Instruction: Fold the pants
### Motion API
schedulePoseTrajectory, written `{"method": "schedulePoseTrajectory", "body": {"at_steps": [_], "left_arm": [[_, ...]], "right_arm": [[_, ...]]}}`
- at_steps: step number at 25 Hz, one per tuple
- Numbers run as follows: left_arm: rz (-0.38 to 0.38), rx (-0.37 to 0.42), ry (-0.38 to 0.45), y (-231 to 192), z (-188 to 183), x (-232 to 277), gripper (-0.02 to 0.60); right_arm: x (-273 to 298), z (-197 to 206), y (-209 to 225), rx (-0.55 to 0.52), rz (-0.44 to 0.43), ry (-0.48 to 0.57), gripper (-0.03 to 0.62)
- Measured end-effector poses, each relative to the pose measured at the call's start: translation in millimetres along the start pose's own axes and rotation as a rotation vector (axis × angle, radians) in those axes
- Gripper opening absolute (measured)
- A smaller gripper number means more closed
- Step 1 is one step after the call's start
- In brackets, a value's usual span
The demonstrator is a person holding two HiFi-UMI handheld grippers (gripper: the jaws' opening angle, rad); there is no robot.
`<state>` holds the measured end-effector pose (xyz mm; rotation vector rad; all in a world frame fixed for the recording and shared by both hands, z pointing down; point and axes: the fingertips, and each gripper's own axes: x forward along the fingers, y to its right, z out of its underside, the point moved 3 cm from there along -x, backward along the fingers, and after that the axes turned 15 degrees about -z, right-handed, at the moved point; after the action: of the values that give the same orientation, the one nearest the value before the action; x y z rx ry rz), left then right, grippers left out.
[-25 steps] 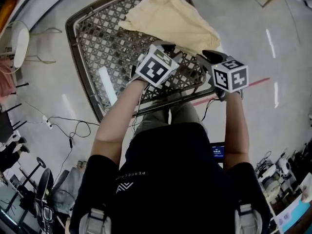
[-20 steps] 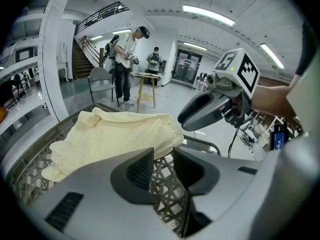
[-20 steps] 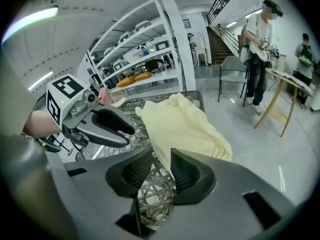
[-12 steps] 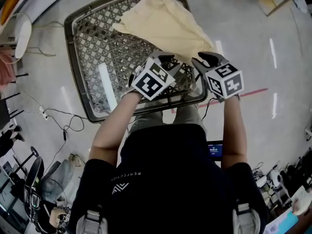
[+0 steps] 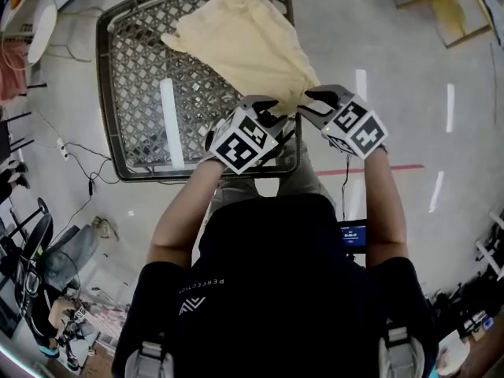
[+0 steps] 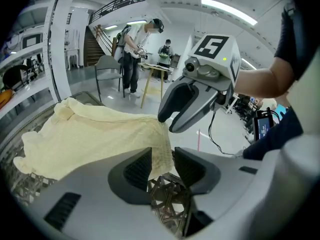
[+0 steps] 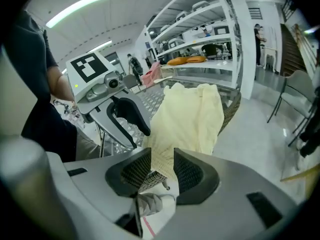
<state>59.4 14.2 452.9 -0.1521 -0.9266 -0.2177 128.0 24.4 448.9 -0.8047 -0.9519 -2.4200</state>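
A: What has changed in the last second?

B: Both grippers have carried the near end of the pants [image 5: 244,46] toward the corner of the table [image 5: 142,77] at 4 o'clock. The cube on the right gripper [image 7: 162,171] now shows other faces, so that wrist has rolled. The cloth end now reaches a little past the rim there.

A: And the grips?

B: The right gripper is closed on the hem of the pants, and its narrow gap is filled with cloth. The jaws of the left gripper [image 6: 161,164] have just been opening a little. The hem corner still lies between them and seems to touch both pads, so it probably holds, only less firmly.

A: What does this mean for the folding?

B: It seems the person drags the pants to lay them straight before the first fold. No fold is made yet. If the left gripper lets go too early, that corner may slip down.

A: Where is there room?

B: The pants stretch from 12 o'clock to 4 o'clock. The bare lattice from 6 to 10 o'clock is free. At 4 o'clock the rim is close, and beyond it is only the floor [image 5: 378,38], so more pull that way would hang the cloth over the edge.
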Motion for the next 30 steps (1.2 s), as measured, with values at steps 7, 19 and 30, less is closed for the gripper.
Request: {"method": "schedulePoseTrajectory", "body": {"at_steps": [7, 19, 30], "left_arm": [[-0.043, -0.053, -0.014, 9.8, 2.0, 7.5, 0.191], [-0.084, -0.073, -0.097, 25.3, 11.3, 29.5, 0.236], [-0.111, -0.098, -0.125, 23.5, 19.1, 41.8, 0.244]], "right_arm": [[2.8, 3.0, 2.9, -0.169, -0.131, -0.091, 0.143], [4.7, 31.9, 13.7, -0.347, -0.262, -0.316, 0.200], [21.1, 45.0, 23.7, -0.450, -0.259, -0.400, 0.213]]}}
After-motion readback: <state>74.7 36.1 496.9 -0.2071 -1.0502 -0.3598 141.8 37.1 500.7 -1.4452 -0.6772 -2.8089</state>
